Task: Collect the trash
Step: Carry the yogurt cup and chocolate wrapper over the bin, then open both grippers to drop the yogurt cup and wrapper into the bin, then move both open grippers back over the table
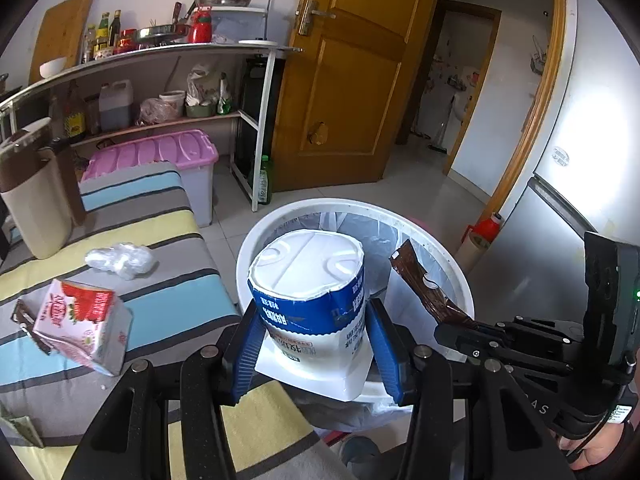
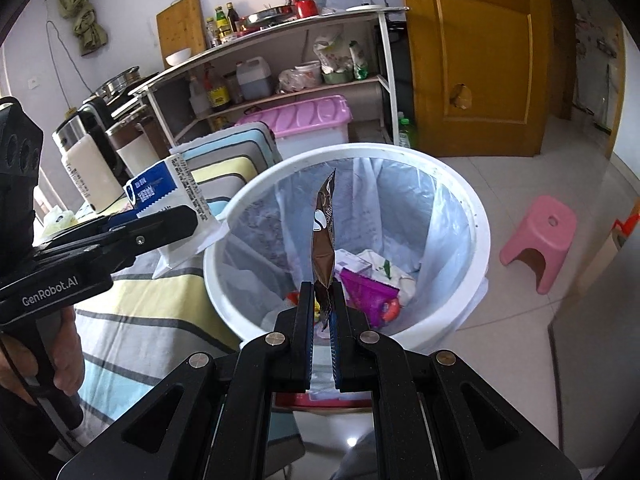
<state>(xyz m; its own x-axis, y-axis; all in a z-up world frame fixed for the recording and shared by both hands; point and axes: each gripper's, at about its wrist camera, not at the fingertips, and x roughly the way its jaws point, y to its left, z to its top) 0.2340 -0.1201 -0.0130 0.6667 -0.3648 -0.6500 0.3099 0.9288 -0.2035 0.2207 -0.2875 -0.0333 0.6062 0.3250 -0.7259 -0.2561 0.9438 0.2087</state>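
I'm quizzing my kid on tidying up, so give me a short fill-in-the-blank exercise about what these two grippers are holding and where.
1. The left gripper holds a blue and white ____.
2. The right gripper is shut on a thin ____ wrapper.
3. Both grippers are at a white bin lined with a plastic ____.
4. On the striped cloth lies a red and pink ____.

Missing words: carton; brown; bag; carton

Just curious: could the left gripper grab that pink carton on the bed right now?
Probably not: the left gripper is already shut on a blue-and-white carton. The pink carton lies unobstructed.
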